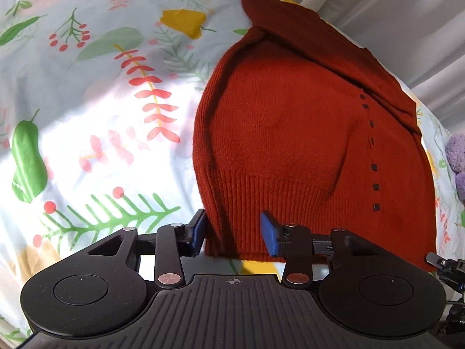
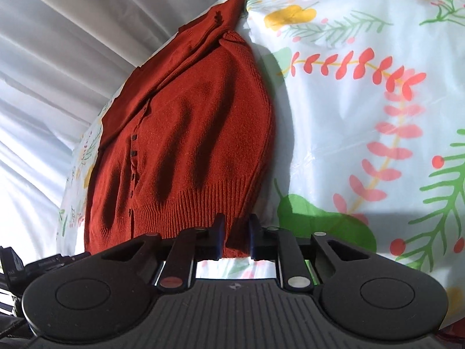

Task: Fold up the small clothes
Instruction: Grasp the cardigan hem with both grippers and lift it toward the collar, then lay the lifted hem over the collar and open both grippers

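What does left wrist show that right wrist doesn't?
Left wrist only: purple fuzzy thing at the right edge, and the left gripper straddling the hem corner. Right wrist only: right gripper narrowed around the hem; whether it pinches is unclear. Both: red cardigan with dark buttons on the floral sheet, white curtain behind.

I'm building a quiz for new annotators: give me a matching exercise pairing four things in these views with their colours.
Things:
1. cardigan
2. its buttons
3. bedsheet
4. pads of the left hand-held gripper

Colours:
A. blue
B. rust red
C. white with a floral print
D. black

Pairs: 1-B, 2-D, 3-C, 4-A
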Demonstrator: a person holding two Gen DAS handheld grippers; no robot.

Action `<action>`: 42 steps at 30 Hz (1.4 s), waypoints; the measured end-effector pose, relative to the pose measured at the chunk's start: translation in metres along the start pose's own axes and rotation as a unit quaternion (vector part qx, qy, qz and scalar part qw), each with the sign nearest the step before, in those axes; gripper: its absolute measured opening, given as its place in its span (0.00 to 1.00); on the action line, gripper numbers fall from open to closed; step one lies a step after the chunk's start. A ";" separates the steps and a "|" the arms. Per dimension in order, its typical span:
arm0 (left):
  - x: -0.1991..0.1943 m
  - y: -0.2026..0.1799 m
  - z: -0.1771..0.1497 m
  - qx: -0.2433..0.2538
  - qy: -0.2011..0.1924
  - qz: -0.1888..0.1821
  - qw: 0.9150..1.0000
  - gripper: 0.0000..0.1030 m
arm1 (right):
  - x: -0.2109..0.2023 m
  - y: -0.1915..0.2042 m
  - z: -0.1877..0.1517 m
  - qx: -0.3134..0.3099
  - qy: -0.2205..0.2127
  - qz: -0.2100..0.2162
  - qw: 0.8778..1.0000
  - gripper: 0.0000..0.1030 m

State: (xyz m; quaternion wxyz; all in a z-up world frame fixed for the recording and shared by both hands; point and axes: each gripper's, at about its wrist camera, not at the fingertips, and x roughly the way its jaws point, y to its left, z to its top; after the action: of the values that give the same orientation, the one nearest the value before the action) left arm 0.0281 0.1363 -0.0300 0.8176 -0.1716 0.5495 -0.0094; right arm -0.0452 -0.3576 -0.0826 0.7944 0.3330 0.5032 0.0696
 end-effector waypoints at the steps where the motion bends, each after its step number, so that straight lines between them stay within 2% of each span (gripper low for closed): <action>1: 0.000 0.001 0.000 -0.001 0.000 0.002 1.000 0.32 | 0.000 -0.001 0.000 0.003 0.001 0.001 1.000 0.12; 2: 0.000 0.001 -0.001 -0.002 0.000 0.005 1.000 0.23 | -0.001 -0.003 0.000 0.003 0.002 0.002 1.000 0.12; 4: 0.002 0.004 0.000 -0.004 0.001 0.012 1.000 0.14 | -0.001 -0.003 0.000 0.000 0.003 0.001 1.000 0.11; 6: 0.002 0.006 0.001 -0.004 0.002 0.007 1.000 0.10 | -0.001 -0.004 0.000 -0.001 0.003 0.001 1.000 0.09; 10: 0.000 0.003 0.005 -0.004 -0.006 0.004 1.000 0.08 | -0.002 -0.008 0.001 0.010 0.002 0.005 1.000 0.05; 17: -0.015 -0.007 0.019 -0.011 -0.042 -0.037 0.998 0.07 | -0.012 -0.016 0.006 0.063 -0.018 0.064 0.996 0.04; 24: -0.040 -0.014 0.048 -0.027 -0.105 -0.090 0.990 0.07 | -0.027 -0.003 0.021 0.075 -0.058 0.112 0.989 0.04; 29: -0.051 -0.017 0.073 -0.031 -0.149 -0.111 0.982 0.06 | -0.031 0.012 0.038 0.065 -0.080 0.129 0.986 0.04; 37: -0.048 -0.023 0.118 -0.022 -0.200 -0.118 0.973 0.06 | -0.031 0.034 0.085 0.047 -0.133 0.135 0.981 0.04; 42: -0.027 -0.023 0.148 -0.021 -0.202 -0.102 0.974 0.06 | -0.019 0.043 0.118 0.024 -0.160 0.099 0.982 0.04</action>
State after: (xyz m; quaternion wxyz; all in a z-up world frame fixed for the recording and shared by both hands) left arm 0.1549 0.1605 0.0511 0.9028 -0.2423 0.3523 -0.0458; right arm 0.0553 -0.3879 -0.0104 0.8455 0.4070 0.3359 0.0820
